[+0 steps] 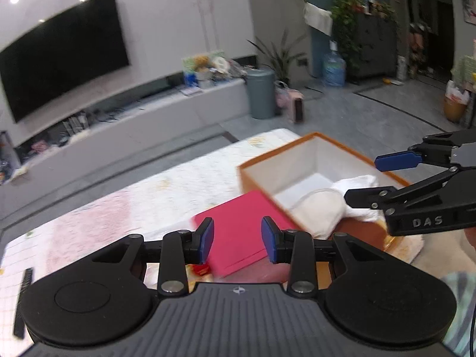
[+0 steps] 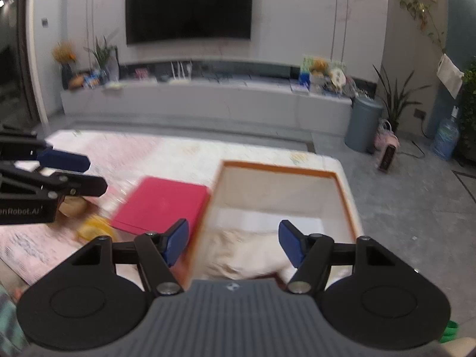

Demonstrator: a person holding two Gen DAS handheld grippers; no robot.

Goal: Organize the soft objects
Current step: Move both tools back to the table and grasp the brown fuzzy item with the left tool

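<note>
Cream soft cloth point(image 2: 238, 253) lies inside the orange box point(image 2: 342, 196), just below the right gripper point(image 2: 233, 242) — nearer than the left gripper point(image 1: 237, 242); both grippers' jaws parted, empty.

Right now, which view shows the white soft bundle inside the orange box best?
The left wrist view: the white soft bundle lies sharp in the near end of the orange cardboard box, only partly hidden by the right claw. The right wrist view shows it blurred, cut off by its own claw body.
</note>
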